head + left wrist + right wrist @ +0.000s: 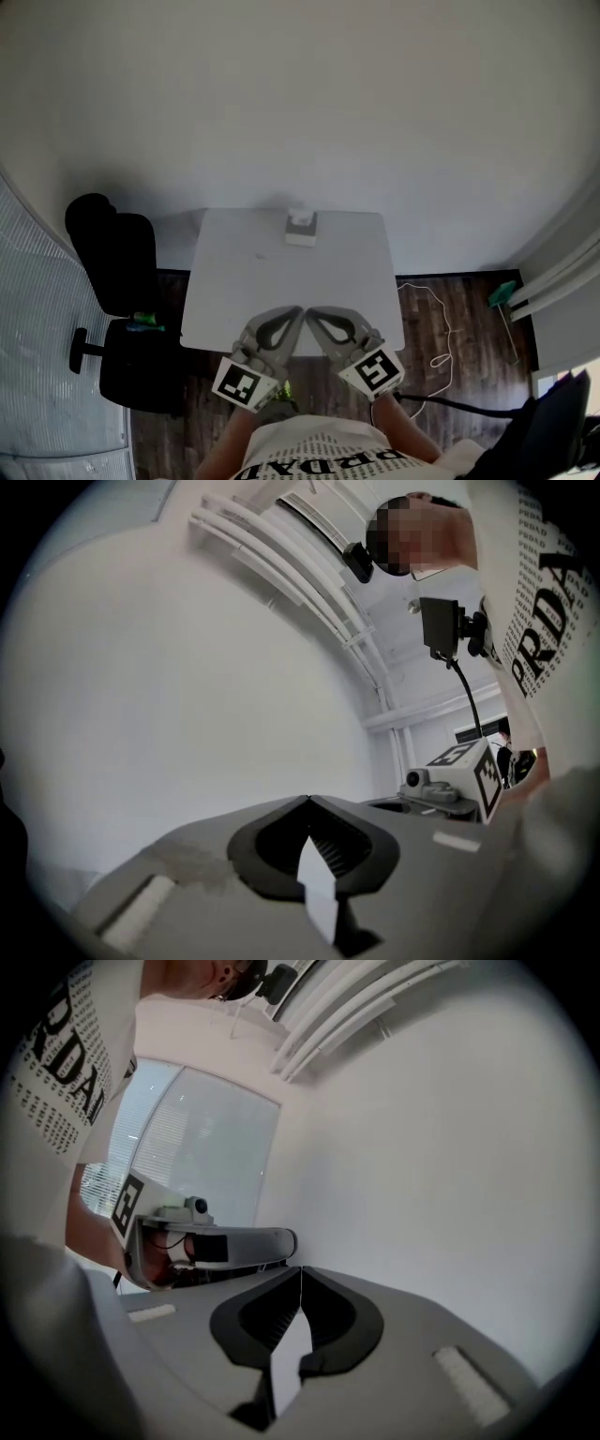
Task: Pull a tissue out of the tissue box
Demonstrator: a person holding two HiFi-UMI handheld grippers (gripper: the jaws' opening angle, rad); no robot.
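Not begun: yet to reach box (301,227) on table (234,281), upper centre, pinch tissue, pull. Left gripper (292,315), right gripper (317,316) closed, empty, lower centre.

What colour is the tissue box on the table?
The tissue box is white, on a pale table; clearest in head view.

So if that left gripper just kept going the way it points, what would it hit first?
Most likely the white wall. The left gripper points slantwise over the table, passing right of the tissue box, and its own view shows only bare wall ahead, though depth is unclear.
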